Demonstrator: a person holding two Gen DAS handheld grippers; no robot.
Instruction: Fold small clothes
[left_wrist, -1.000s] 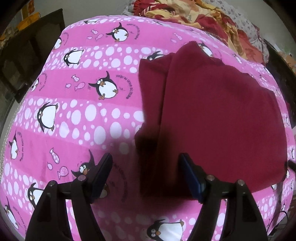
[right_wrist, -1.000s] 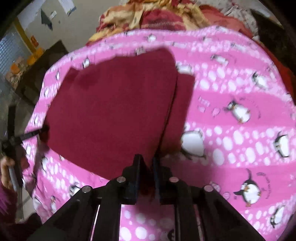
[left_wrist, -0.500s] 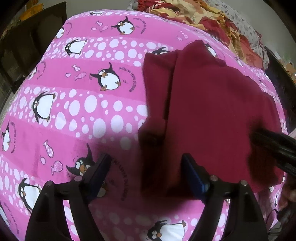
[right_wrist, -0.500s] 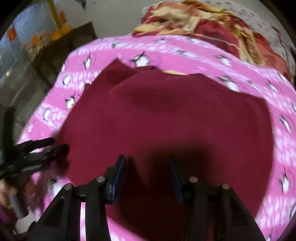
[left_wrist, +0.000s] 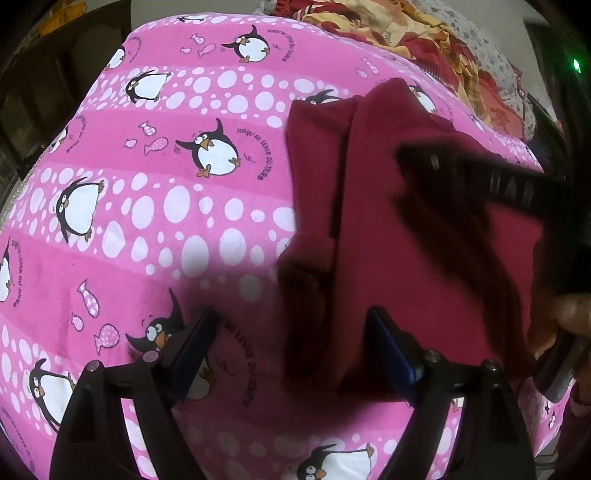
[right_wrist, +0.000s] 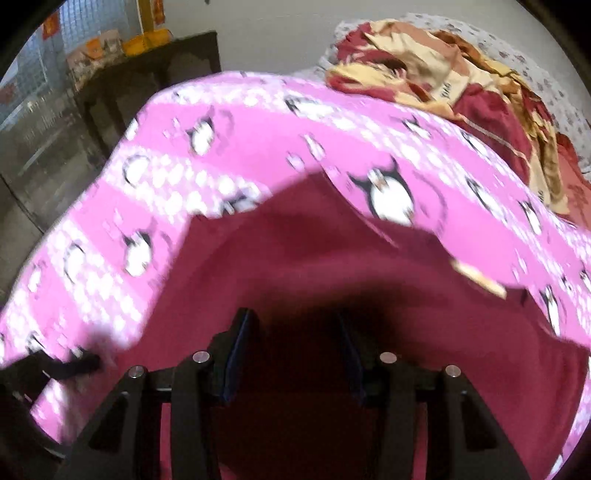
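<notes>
A dark red garment (left_wrist: 424, 240) lies partly folded on the pink penguin-print blanket (left_wrist: 166, 203), with a folded strip along its left side. My left gripper (left_wrist: 291, 347) is open and empty over the garment's near left corner. My right gripper (right_wrist: 295, 354) is open and empty low over the garment (right_wrist: 314, 258). The right gripper also shows in the left wrist view (left_wrist: 480, 177), reaching across the garment from the right. The left gripper's fingertip (right_wrist: 74, 365) shows at the lower left of the right wrist view.
A crumpled red and yellow cloth (left_wrist: 424, 33) lies at the far end of the bed, also in the right wrist view (right_wrist: 461, 85). A dark cabinet (right_wrist: 147, 74) stands beyond the bed's far left corner.
My right gripper let go of the garment's corner, opened, and swung across over the garment toward the left side. The left gripper stayed open and shifted slightly.
</notes>
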